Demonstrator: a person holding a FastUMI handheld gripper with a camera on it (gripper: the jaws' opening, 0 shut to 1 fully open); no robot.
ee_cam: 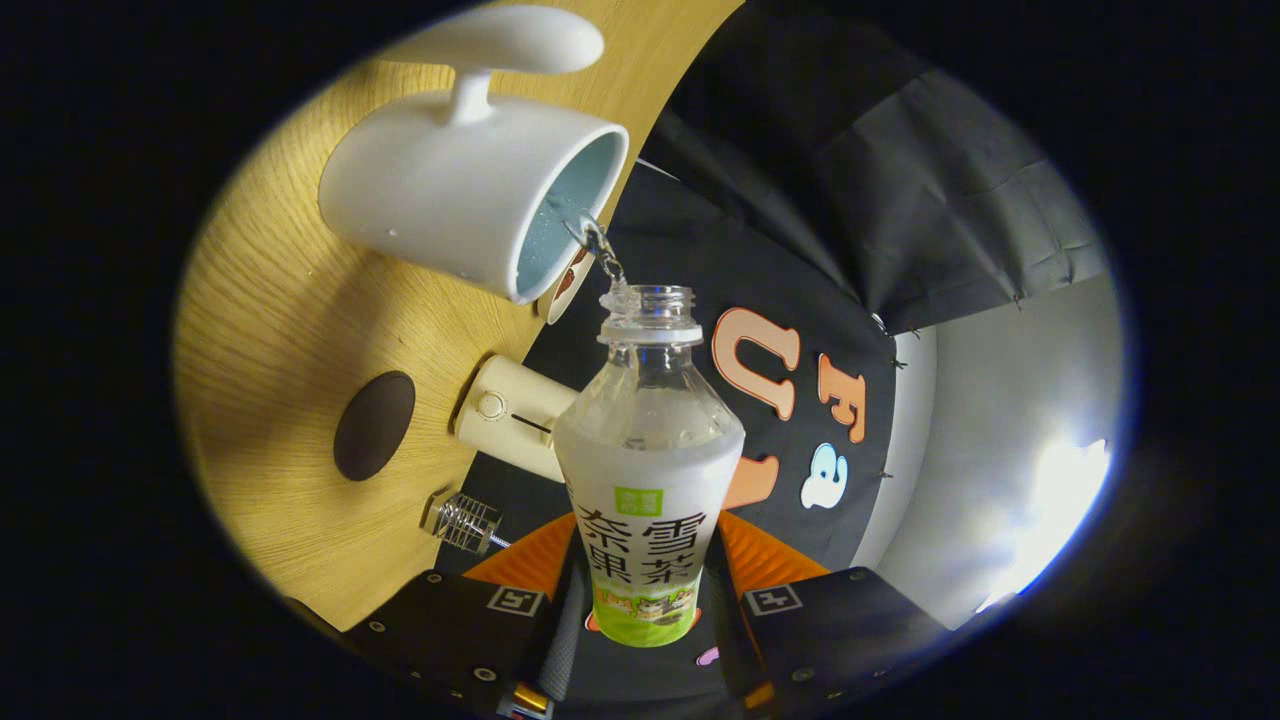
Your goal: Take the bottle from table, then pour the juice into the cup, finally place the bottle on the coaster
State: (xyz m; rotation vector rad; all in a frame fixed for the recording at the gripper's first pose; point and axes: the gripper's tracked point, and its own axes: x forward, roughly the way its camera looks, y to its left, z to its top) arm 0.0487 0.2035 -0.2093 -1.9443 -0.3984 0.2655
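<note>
I'm pouring: hand-held gripper (640,610) pinching the bottle (645,480) low on its label, stream entering cup (470,190); thin plastic, probably slippery and squashy.

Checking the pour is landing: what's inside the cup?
The bottle, held in the gripper, sends a thin clear stream into the white cup. Its pale blue inner wall shows; the bottom and liquid level are hidden.

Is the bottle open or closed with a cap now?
Open. The bottle, held between the tongs, has no cap on its neck, and liquid runs from its mouth into the white cup.
</note>
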